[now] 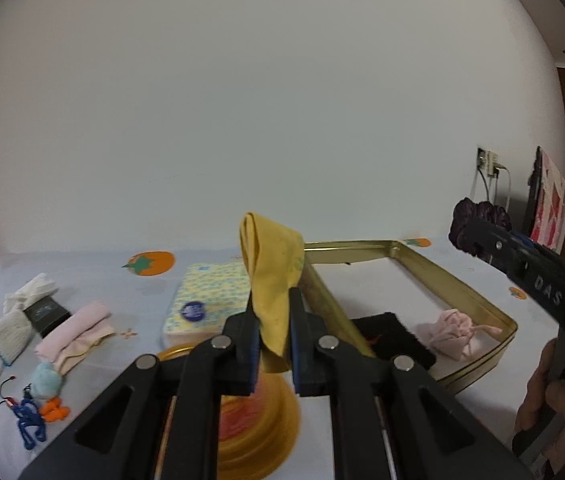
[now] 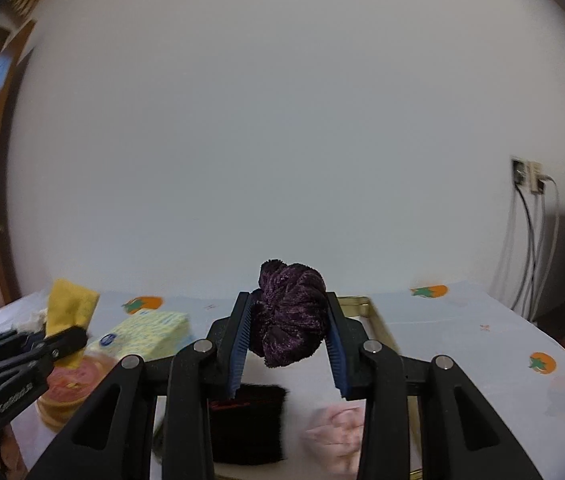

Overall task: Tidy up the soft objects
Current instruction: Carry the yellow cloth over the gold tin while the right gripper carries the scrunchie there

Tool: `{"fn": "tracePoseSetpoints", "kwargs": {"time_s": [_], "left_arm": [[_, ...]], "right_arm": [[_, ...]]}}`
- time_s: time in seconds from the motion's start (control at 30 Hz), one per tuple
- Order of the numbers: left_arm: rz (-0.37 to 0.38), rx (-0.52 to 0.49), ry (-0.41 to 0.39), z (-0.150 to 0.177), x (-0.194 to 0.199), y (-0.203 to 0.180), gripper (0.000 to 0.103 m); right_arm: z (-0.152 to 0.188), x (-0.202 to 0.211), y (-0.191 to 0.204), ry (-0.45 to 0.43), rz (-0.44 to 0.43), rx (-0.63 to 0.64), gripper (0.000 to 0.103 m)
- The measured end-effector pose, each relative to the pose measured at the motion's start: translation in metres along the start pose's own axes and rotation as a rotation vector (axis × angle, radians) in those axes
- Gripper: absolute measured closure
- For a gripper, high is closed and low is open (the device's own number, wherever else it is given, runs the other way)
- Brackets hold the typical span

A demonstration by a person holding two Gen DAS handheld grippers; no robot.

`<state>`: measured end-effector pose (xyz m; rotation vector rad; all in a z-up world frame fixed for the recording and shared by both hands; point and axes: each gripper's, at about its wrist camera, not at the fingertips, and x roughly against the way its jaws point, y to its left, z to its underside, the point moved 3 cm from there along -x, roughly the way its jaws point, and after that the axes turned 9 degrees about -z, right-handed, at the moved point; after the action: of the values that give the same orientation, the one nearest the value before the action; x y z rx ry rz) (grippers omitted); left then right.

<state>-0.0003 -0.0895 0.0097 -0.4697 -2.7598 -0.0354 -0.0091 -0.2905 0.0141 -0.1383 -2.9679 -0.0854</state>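
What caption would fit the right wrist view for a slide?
Right claw carries a dark purple scrunchie above the gold tin tray, where a black cloth and pink pouch lie.

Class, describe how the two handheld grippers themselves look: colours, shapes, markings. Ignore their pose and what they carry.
The left gripper and right gripper match: black angular linkage arms with triangular cut-outs, round silver pivot pins, and two flat black fingers faced with ribbed blue pads. White lettering runs along each body, too blurred to read fully. A bare hand grips the right one; no sleeve shows.
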Motion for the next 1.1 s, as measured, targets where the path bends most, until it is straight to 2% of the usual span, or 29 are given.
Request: {"fn": "tracePoseSetpoints", "kwargs": {"time_s": [0.23,0.4,0.6,0.73,0.9,1.1], "left_arm": [[0.07,-0.006,0.0,-0.008,-0.008,-0.029,0.094],[0.109,-0.027,0.022,-0.013,-0.018,-0.06,0.094],[0.147,-0.06,0.053,-0.018,-0.03,-0.105,0.094],[0.172,-0.059,0.103,-0.014,-0.041,-0.125,0.094],[0.156,-0.073,0.156,-0.006,-0.051,-0.132,0.094],[0.128,-0.087,0.19,0.0,-0.057,-0.131,0.094]], "right_arm": [[-0.003,0.004,-0.034,-0.005,0.08,-0.013,0.066],[-0.002,-0.001,-0.06,0.018,0.106,-0.049,0.066],[0.002,-0.019,-0.075,0.089,0.077,-0.081,0.066],[0.005,-0.027,-0.075,0.127,0.06,-0.089,0.065],[0.014,-0.04,-0.078,0.204,0.035,-0.109,0.065],[0.021,-0.046,-0.071,0.248,0.03,-0.108,0.065]]}}
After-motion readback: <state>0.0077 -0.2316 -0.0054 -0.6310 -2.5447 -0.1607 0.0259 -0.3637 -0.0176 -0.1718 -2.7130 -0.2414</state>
